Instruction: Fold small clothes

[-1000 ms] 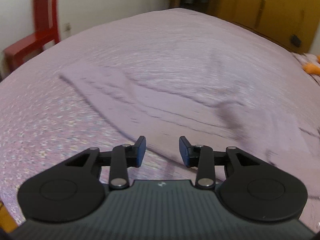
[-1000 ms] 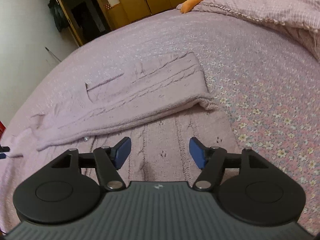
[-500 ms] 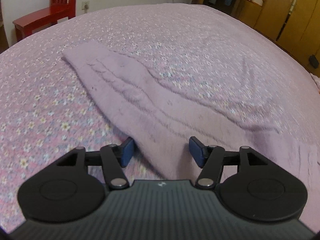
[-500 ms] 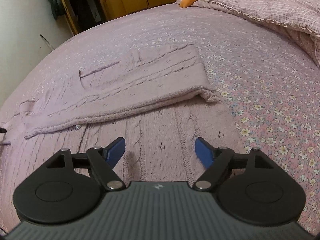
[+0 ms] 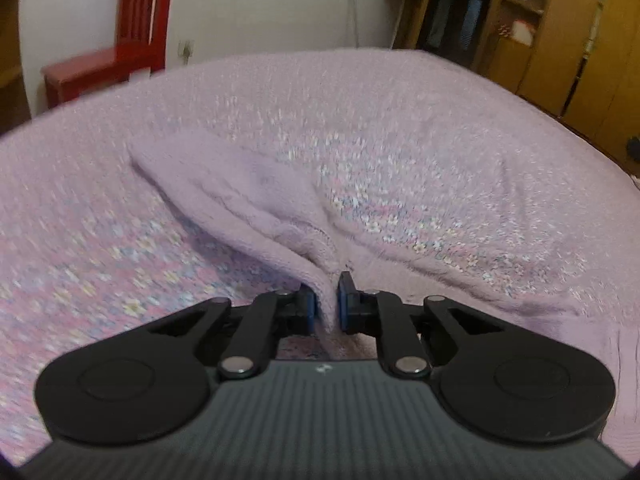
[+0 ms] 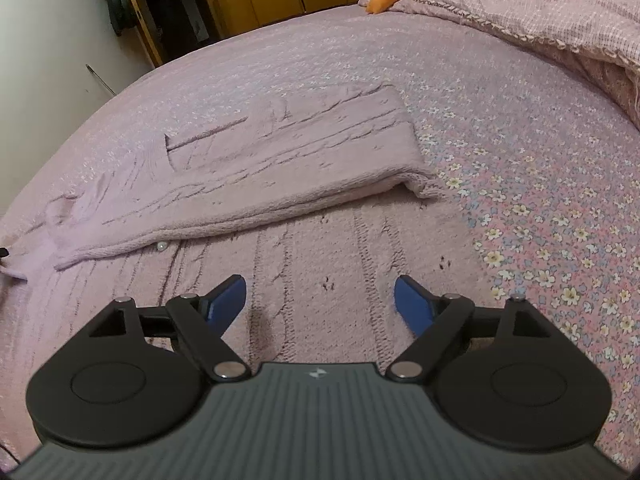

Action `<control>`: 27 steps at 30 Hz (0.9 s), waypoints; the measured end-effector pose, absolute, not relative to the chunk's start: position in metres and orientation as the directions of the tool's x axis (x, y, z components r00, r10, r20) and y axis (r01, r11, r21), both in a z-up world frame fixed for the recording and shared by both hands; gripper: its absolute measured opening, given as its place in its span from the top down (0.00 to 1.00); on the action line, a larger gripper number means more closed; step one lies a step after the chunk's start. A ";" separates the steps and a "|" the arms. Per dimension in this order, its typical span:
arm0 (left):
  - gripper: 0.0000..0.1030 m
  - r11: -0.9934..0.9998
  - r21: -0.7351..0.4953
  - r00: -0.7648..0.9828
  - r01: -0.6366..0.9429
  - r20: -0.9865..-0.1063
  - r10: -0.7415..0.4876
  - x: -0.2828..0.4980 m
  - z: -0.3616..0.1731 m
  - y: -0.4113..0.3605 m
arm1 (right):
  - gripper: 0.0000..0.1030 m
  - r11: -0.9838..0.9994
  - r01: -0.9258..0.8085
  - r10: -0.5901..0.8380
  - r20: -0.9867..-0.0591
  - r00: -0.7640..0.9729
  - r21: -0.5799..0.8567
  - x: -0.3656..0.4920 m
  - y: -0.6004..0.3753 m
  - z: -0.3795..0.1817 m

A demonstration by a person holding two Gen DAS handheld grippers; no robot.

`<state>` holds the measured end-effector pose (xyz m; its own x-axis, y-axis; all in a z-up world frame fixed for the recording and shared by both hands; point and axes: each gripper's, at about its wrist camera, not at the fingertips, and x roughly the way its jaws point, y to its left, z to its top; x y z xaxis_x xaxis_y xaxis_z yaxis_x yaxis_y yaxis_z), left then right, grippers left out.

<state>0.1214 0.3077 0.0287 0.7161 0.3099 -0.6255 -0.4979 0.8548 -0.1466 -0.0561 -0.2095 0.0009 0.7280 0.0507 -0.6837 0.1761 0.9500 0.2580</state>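
Both wrist cameras looked forward and down along their jaws, close over the bed [image 5: 400, 112], sharing the knit [image 6: 280, 168]; the left faced a chair [image 5: 132, 40], the right pillows [image 6: 560, 8].

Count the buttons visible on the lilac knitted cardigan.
1. A single small pale button shows on the cardigan, just under the edge of the folded-over front panel, toward its left end. Others may lie hidden beneath that fold.
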 end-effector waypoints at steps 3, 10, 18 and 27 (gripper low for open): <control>0.87 0.881 -0.139 0.775 -0.451 -0.550 0.310 0.101 0.051 0.295 | 0.16 0.933 0.191 0.074 -0.682 0.728 0.305 -0.055 -0.216 0.003; 0.87 0.940 -0.180 0.897 -0.290 -0.393 0.202 0.073 0.114 0.245 | 0.16 0.917 0.198 0.093 -0.670 0.737 0.345 -0.060 -0.224 0.010; 0.87 0.975 -0.219 0.941 -0.044 -0.338 -0.033 0.066 0.139 0.150 | 0.16 0.911 0.195 0.100 -0.654 0.750 0.363 -0.070 -0.224 0.010; 0.87 0.968 -0.222 0.881 0.114 -0.427 -0.202 0.077 0.103 0.050 | 0.16 0.898 0.196 0.117 -0.645 0.755 0.393 -0.083 -0.233 0.003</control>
